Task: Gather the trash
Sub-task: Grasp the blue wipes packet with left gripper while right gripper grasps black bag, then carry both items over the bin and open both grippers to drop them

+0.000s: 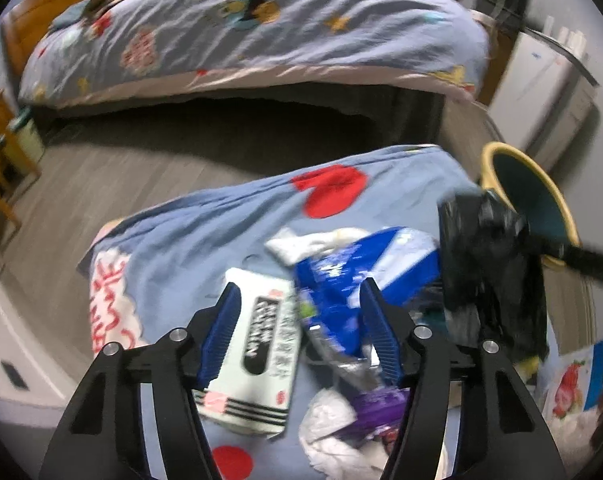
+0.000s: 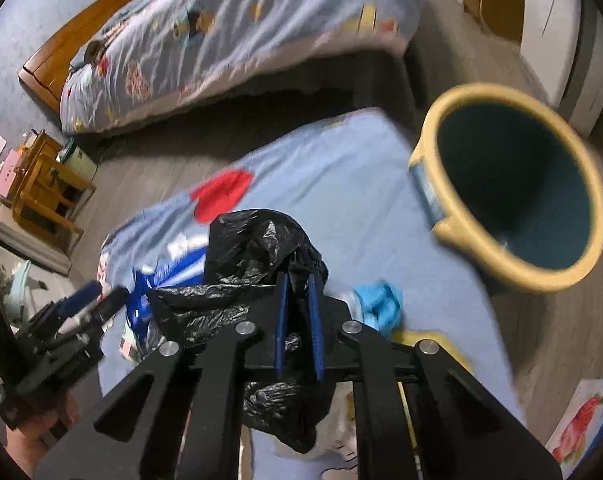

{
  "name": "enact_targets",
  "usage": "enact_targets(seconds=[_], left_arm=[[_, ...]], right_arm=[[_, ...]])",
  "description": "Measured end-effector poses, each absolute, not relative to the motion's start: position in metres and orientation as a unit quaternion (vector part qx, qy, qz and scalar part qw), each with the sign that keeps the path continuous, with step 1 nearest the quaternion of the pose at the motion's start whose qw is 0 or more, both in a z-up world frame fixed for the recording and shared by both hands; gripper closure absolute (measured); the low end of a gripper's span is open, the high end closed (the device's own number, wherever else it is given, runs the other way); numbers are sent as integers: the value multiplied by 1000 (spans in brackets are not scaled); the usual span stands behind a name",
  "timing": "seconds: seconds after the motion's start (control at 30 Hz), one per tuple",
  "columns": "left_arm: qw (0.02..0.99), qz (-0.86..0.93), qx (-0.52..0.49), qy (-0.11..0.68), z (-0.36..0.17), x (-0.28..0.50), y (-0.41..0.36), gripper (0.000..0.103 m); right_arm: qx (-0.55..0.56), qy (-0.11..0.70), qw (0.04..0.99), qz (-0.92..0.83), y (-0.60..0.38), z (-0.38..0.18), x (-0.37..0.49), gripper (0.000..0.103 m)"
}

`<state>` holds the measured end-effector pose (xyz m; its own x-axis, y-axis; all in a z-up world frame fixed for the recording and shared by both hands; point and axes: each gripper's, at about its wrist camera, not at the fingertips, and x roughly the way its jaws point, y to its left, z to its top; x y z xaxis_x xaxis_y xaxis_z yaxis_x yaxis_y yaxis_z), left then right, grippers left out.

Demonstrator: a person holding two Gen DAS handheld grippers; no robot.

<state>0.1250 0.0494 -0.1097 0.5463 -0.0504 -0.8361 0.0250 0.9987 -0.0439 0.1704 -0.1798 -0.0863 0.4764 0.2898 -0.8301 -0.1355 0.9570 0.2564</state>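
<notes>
Grey wood-grain floor (image 1: 113, 176) runs between a bed under a wrinkled pale-blue patterned quilt (image 1: 261, 28) and a nearer surface draped in soft light-blue cloth with red blobs (image 2: 341, 184), where the trash lies. Beside that cloth a round bin with a thick yellow rim and dark teal inside (image 2: 513, 188) stands on the floor, its mouth tilted toward the right wrist camera.

Crinkled, glossy black plastic bag (image 2: 253, 248) is bunched into a lump on the cloth; the right gripper (image 2: 298, 280) has its ribbed blue fingers (image 2: 281, 320) closed on a fold of it. No clear long axis shows in the lump.

Under the left gripper (image 1: 297, 292), whose fingers stand apart and touch nothing I can make out, lies a flat white rectangular pack with black lettering (image 1: 257, 356), its long axis running away from the camera. Beside it sit a shiny blue-and-white foil wrapper (image 1: 353, 276) and crumpled white tissue (image 1: 333, 436).
</notes>
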Motion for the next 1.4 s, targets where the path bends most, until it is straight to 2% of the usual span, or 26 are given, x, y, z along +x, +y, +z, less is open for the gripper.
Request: enact_targets(seconds=[0.23,0.37,0.5,0.57,0.67,1.07,1.4], left_arm=[[872,-90,64,477,-116,129,2,43],[858,-92,102,496,-132,134,-10,56],[848,-82,124,508,-146,143,-14,63],[848,-82,124,508,-147,145,-14,70],[850,-84,131,503,-146,145,-17,85],[887,-69,100,446,-106,139,-14,87],[906,-90,82,406,-61,144,-47,87]], right_arm=[[55,453,881,122,-191,-49,175,93],[63,449,882,128,-195,-45,177,93],[70,452,878,138,-198,-45,177,93],[72,452,877,145,-198,-44,179,93],[70,449,878,153,-196,-39,181,93],[65,424,888,165,-203,-16,183,93],[80,391,906,141,-258,15,192,95]])
